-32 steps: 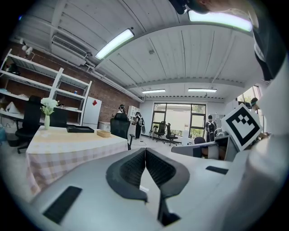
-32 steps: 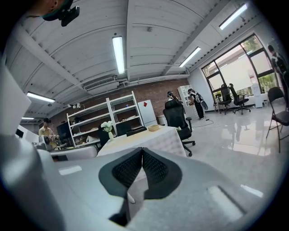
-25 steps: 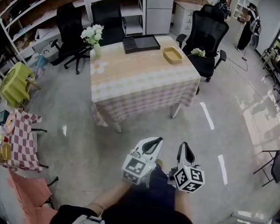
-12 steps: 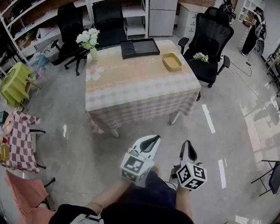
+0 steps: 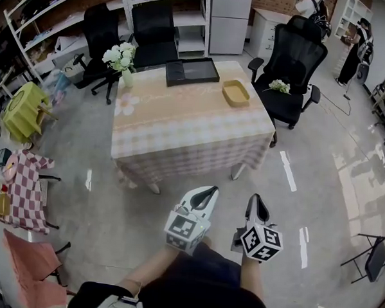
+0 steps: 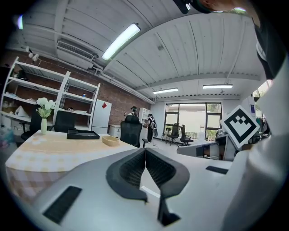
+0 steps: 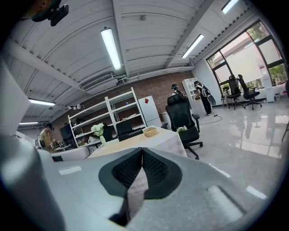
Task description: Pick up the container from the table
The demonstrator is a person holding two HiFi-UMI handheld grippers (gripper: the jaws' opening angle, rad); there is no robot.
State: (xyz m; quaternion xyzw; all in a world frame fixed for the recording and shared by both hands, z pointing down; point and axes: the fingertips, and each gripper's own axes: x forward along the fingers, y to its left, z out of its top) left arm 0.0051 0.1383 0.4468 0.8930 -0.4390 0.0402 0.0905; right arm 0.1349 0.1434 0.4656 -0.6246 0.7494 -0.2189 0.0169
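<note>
A small tan container (image 5: 235,92) sits near the far right corner of a table (image 5: 181,127) covered with a peach checked cloth; it also shows as a small tan container (image 6: 110,140) in the left gripper view and as a tan container (image 7: 150,131) in the right one. Both grippers hang over the floor, well short of the table's near edge. My left gripper (image 5: 208,193) is shut and empty, its jaws meeting tip to tip. My right gripper (image 5: 257,203) is shut and empty too.
A black tray (image 5: 191,71) and a vase of white flowers (image 5: 122,59) stand at the table's far side. Black office chairs (image 5: 293,65) flank the table. Shelving (image 5: 71,21) lines the back wall. A green stool (image 5: 22,112) and a checked small table (image 5: 28,190) stand left. People (image 5: 362,46) stand far right.
The table has drawn closer and sits lower in the head view as I walk toward it. Both grippers stay shut and keep their place before me.
</note>
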